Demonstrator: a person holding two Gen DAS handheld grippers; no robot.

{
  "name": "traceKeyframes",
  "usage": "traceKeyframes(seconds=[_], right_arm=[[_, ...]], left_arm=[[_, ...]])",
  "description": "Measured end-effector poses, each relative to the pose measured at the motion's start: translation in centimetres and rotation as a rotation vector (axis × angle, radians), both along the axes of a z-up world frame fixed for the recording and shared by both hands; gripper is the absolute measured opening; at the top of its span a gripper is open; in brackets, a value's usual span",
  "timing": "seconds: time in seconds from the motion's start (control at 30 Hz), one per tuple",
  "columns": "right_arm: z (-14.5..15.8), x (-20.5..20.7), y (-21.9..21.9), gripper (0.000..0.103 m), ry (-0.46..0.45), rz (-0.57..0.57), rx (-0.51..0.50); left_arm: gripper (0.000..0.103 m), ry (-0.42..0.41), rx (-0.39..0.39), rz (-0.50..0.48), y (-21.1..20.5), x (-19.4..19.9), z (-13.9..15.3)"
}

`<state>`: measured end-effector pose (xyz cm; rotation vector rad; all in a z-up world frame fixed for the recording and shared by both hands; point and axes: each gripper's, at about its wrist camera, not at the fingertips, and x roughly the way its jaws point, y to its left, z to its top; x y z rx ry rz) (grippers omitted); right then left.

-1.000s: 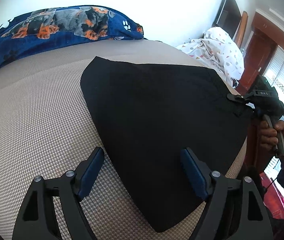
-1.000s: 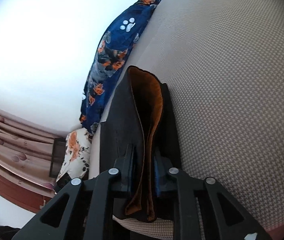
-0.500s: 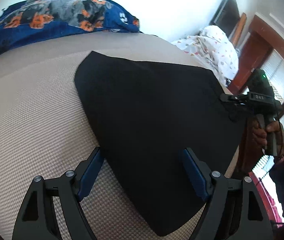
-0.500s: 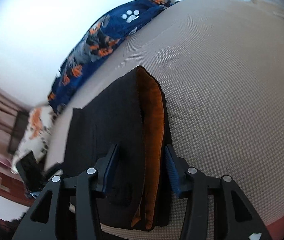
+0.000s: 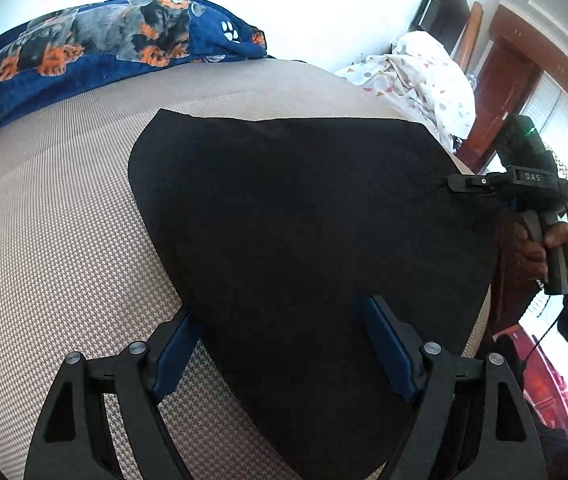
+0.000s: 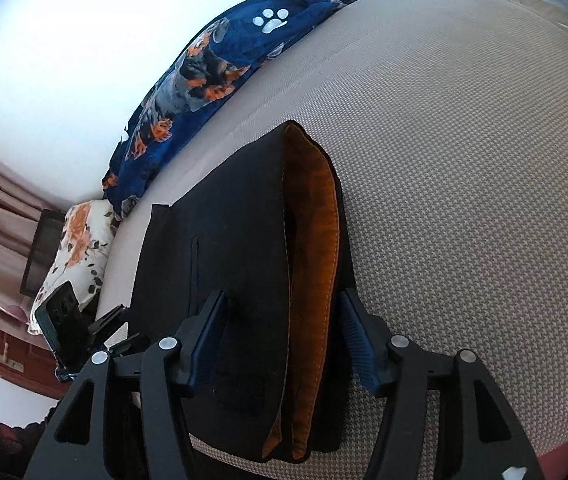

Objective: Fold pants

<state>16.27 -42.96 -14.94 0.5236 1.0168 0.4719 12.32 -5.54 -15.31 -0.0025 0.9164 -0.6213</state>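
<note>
The black pants (image 5: 303, 220) lie folded flat on the beige bed (image 5: 52, 240). My left gripper (image 5: 284, 340) is open and hovers low over their near corner, whose edge runs between its blue pads without touching them. In the right wrist view the waistband end (image 6: 311, 240) shows an orange lining. My right gripper (image 6: 284, 336) straddles that end and its jaws are opening, with the fold between them and the pads off the cloth. From the left wrist view, the right gripper (image 5: 479, 184) sits at the pants' far right edge, held by a hand (image 5: 539, 248).
A blue dog-print blanket (image 5: 96, 48) lies along the bed's far side by the wall. A white spotted sheet (image 5: 423, 76) is heaped at the far right corner. A floral pillow (image 6: 80, 248) sits beyond the bed's left end. The bed edge drops off just below the right gripper.
The right gripper's jaws have spread apart and let go of the orange-lined waistband, and it has rolled and lifted a little. The left gripper stays open in about the same place.
</note>
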Motion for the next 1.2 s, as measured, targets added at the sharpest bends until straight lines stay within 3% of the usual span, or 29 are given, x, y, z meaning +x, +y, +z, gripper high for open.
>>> traceKeyframes(seconds=[0.23,0.67,0.93,1.2], right_arm=[[0.1,0.1,0.5,0.055,0.007,0.019,-0.024],[-0.3,0.6,0.4,0.083,0.044,0.066,0.065],[0.1,0.1,1.5,0.090,0.012,0.110,0.007],[-0.6,1.0,-1.0,0.089,0.146,0.148,0.101]], left_arm=[[0.083,-0.014,0.024,0.001,-0.3,0.2,-0.1],[0.086,-0.025,0.043,0.003,-0.5,0.3,-0.1],[0.087,-0.027,0.037,-0.001,-0.4,0.3,-0.2],[0.093,-0.023,0.005,-0.040,-0.2,0.4,-0.3]])
